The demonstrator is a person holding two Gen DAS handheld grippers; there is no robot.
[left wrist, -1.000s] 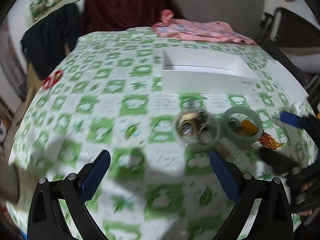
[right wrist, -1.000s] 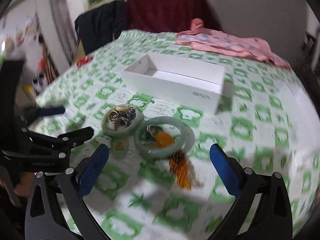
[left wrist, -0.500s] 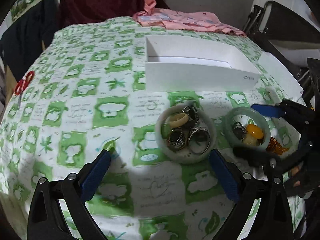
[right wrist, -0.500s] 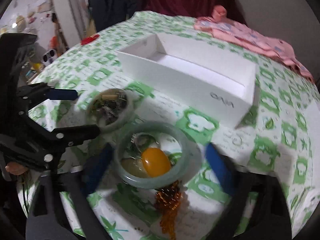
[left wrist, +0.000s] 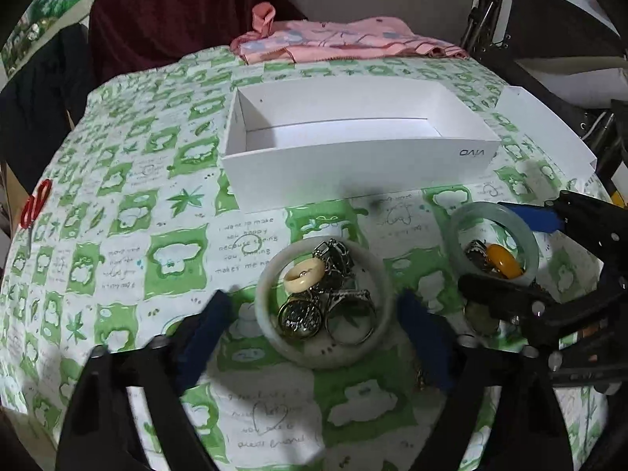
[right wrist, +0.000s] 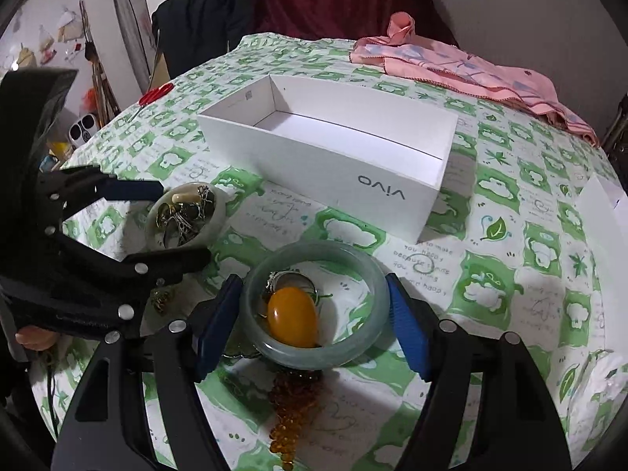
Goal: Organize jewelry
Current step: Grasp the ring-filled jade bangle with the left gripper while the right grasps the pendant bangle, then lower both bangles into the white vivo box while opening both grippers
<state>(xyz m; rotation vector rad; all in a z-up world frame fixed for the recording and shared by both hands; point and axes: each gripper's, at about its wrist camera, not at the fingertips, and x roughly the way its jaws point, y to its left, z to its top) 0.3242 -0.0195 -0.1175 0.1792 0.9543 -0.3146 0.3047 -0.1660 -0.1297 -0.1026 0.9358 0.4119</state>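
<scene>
A: Whereabouts for the white bangle (left wrist: 325, 357)?

B: Flat on the table (left wrist: 172, 259), squarely between the left fingers (left wrist: 204, 333), with a heap of rings (left wrist: 337, 314) inside the hoop.

A: Gripped?

B: Not yet. Closing in around it, but short of the rim on the left flank and only a little nearer on the right.

A: And on the other side?

B: Also flat, just beside the white one: a green jade bangle (right wrist: 314, 355), ringed around an amber stone (right wrist: 292, 316), with an amber bead strand (right wrist: 292, 404) trailing out from under the near edge. Right fingers (right wrist: 406, 333) narrowed onto it, one pad against each side of the rim. Looks like a hold, judging by the contact.

A: Any long axis to line up with?

B: None. Round hoops, so fine across any diameter.

A: Where to from here?

B: Probably the open white box (left wrist: 353, 172), straight ahead beyond both bangles, long side lying crosswise, nothing visible inside. Close behind the white bangle, so likely up and forward over the near wall. Worth watching the loose rings: likely to stay behind on the table with only the hoop pinched.
</scene>
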